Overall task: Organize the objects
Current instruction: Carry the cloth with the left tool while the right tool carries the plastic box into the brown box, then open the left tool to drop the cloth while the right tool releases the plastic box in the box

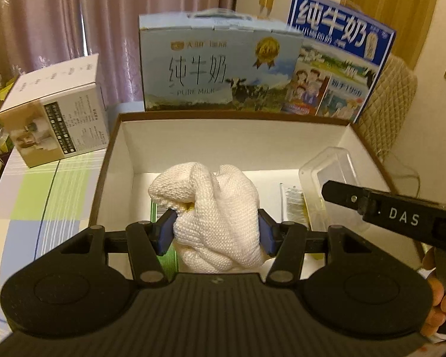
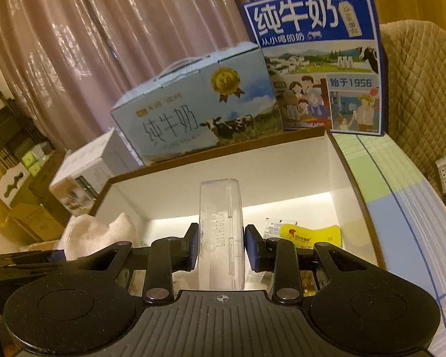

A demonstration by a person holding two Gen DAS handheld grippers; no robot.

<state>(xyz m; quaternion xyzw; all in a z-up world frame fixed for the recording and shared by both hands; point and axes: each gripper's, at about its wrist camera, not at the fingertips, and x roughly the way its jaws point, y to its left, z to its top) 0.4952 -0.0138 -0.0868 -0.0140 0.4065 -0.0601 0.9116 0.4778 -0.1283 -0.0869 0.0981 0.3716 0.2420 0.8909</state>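
My left gripper (image 1: 217,232) clamps a white cloth (image 1: 214,208); my right gripper (image 2: 221,250) grips a clear case (image 2: 221,238). At 12 o'clock, carton (image 1: 217,68) reads "PURE MILK".

A coarse white knitted cloth (image 1: 217,208), a clear glossy plastic case (image 2: 221,232), and a matt cardboard box (image 1: 113,148).

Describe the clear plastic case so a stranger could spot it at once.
Find the open white-lined box in front of the two milk cartons. Above its right half, the right gripper grips an upright clear plastic case. It alone is see-through; the left gripper's bundle is white knit cloth.
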